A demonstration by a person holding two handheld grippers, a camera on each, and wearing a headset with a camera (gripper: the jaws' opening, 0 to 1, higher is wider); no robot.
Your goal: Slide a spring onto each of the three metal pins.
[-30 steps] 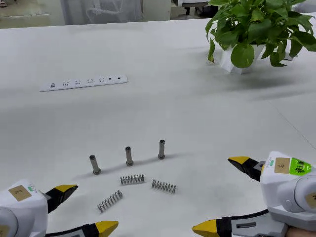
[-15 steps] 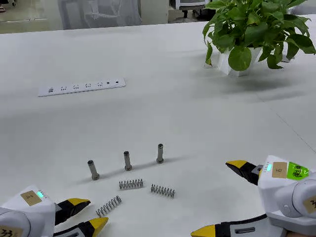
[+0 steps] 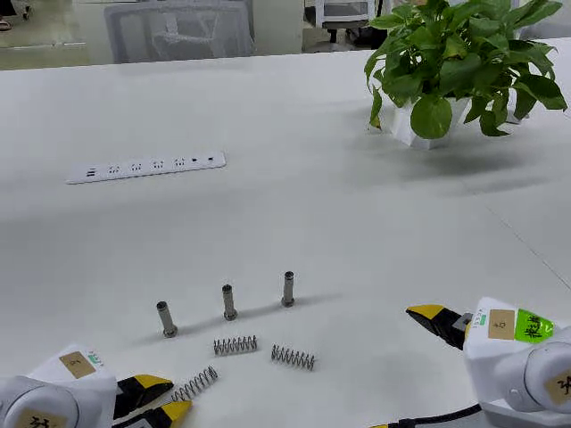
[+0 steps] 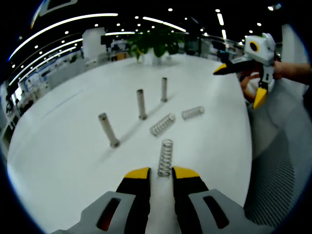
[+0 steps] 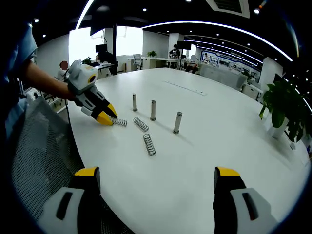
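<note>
- Pins point(image 3: 229, 302), three of them, stand upright in a row on the white table point(image 3: 357, 223), none with a spring on it.
- Three springs lie flat just in front of the pins: left spring point(image 3: 194, 384), middle spring point(image 3: 235, 344), right spring point(image 3: 293, 358).
- Left gripper point(image 4: 162, 172) has its jaws narrowed to a small gap, with the near end of the left spring in that gap, not clearly pinched.
- Right gripper point(image 5: 156, 171) is spread wide and holds nothing, off to the right of the springs.

A potted plant point(image 3: 455, 62) stands on the wide white table point(image 3: 294, 205), with a power strip point(image 3: 147, 167) well to its left and a mesh chair point(image 3: 178, 31) beyond the table's far edge.
</note>
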